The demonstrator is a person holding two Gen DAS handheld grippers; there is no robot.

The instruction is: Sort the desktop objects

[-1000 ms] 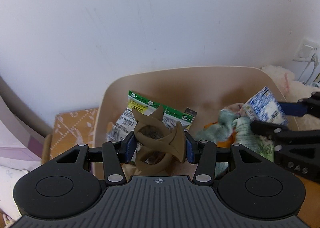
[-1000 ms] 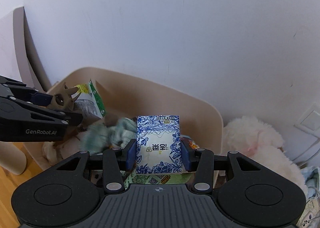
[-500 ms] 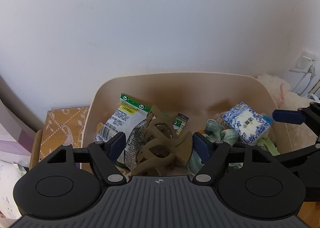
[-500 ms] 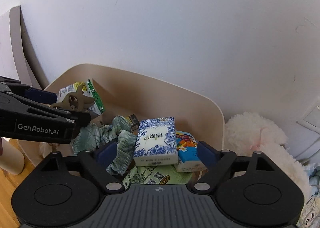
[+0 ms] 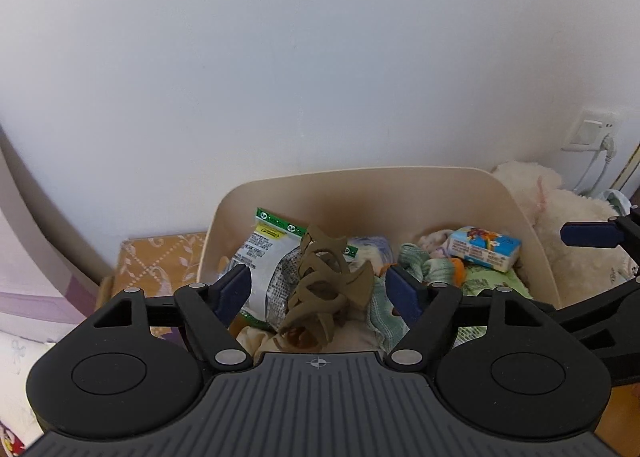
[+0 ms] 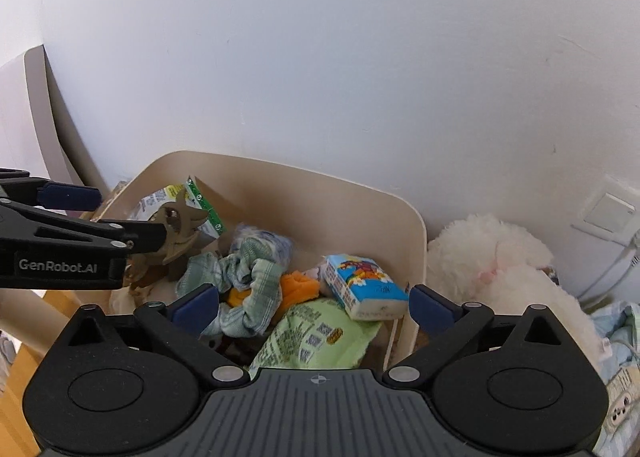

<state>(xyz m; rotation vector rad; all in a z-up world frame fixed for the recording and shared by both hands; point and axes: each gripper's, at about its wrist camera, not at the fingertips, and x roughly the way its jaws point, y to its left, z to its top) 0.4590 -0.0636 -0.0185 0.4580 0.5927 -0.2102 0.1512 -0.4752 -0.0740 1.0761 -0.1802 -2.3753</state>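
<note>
Both tongs, left tongs (image 5: 318, 291) & right tongs (image 6: 314, 305), were apart, empty; hair clip (image 5: 324, 289) & tissue pack (image 6: 364, 287) lay in bin (image 6: 412, 233); sorting prob nearly done.

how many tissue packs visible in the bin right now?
2. Cartoon pack lies at the bin's right side; blue-white pack sits blurred behind the green cloth. More may be buried.

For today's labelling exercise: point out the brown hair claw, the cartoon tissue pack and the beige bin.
brown hair claw (image 5: 320, 289), left wrist view, on its middle loops.
cartoon tissue pack (image 6: 362, 285), right wrist view, on its printed top face.
beige bin (image 5: 400, 193), left wrist view, on its bare back wall.
</note>
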